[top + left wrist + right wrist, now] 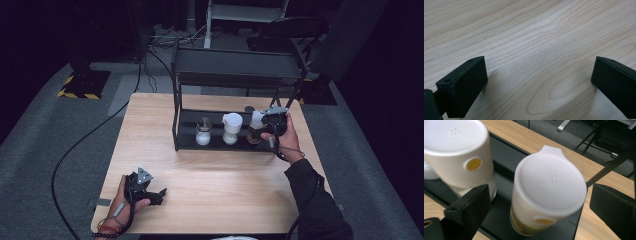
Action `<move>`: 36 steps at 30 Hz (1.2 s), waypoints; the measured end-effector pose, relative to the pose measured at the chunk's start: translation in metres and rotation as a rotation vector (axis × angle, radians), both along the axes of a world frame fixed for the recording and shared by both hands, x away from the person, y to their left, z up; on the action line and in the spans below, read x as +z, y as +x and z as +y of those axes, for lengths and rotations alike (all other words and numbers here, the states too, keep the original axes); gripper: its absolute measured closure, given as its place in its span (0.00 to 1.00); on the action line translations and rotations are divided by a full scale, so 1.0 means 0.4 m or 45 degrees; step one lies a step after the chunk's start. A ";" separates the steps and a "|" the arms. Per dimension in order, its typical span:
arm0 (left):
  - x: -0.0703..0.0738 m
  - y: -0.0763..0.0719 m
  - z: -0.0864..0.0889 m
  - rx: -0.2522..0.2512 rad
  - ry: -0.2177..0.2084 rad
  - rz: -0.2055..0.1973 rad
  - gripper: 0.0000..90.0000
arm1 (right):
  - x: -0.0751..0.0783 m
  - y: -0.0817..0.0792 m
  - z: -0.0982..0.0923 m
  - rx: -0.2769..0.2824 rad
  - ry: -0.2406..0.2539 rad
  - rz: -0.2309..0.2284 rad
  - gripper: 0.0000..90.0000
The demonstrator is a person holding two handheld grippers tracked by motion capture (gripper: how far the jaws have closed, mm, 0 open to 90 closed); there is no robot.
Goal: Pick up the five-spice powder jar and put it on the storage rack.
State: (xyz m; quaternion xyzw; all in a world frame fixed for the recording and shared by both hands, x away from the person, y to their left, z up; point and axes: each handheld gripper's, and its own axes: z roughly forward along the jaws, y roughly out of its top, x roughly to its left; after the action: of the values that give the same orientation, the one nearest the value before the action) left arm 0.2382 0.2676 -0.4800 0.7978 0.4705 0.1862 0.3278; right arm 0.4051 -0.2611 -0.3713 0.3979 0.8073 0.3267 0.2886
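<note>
On the lower shelf of a black two-tier rack [235,75] stand three white-lidded jars. My right gripper [265,122] is at the rightmost jar [255,131], held in a hand that reaches in from the right. In the right gripper view that jar [549,185], with yellowish contents, sits between the open jaws of my right gripper [540,195], with a gap on each side. A second jar [456,150] stands to its left. My left gripper [161,193] rests on the wooden table [215,185] near its front left edge. In its own view my left gripper [539,67] is open over bare wood.
The middle jar [231,127] and the left jar [203,132] share the shelf [504,182]. The rack's upper shelf hangs over them and its side posts frame the opening. A black cable [75,150] runs across the grey floor at the left.
</note>
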 end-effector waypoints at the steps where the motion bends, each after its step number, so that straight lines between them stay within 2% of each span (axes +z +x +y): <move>1: 0.000 0.000 0.000 0.000 0.001 -0.001 0.01 | 0.000 -0.006 -0.002 0.004 -0.003 -0.003 0.04; 8: 0.000 0.000 0.000 0.000 0.000 0.000 0.01 | -0.010 -0.046 -0.017 0.027 0.010 -0.048 0.03; 12: 0.000 0.000 0.000 0.000 0.001 -0.001 0.01 | -0.019 -0.071 -0.021 0.052 -0.005 -0.077 0.03; 21: 0.000 0.000 0.000 0.000 0.000 0.000 0.01 | -0.038 -0.119 -0.036 0.092 0.002 -0.115 0.03; 25: 0.000 0.000 0.000 0.000 0.000 0.000 0.01 | -0.054 -0.141 -0.037 0.111 -0.019 -0.141 0.03; 27: 0.000 0.000 0.000 0.000 0.000 0.000 0.01 | -0.065 -0.149 -0.042 0.126 -0.010 -0.141 0.03; 36: 0.000 0.000 0.000 0.001 0.001 0.000 0.01 | -0.096 -0.185 -0.052 0.168 -0.052 -0.148 0.03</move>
State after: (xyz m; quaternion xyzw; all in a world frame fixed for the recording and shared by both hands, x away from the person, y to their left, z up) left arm 0.2381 0.2674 -0.4799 0.7977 0.4707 0.1864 0.3277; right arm 0.3312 -0.2817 -0.4097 0.3181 0.8201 0.3509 0.3211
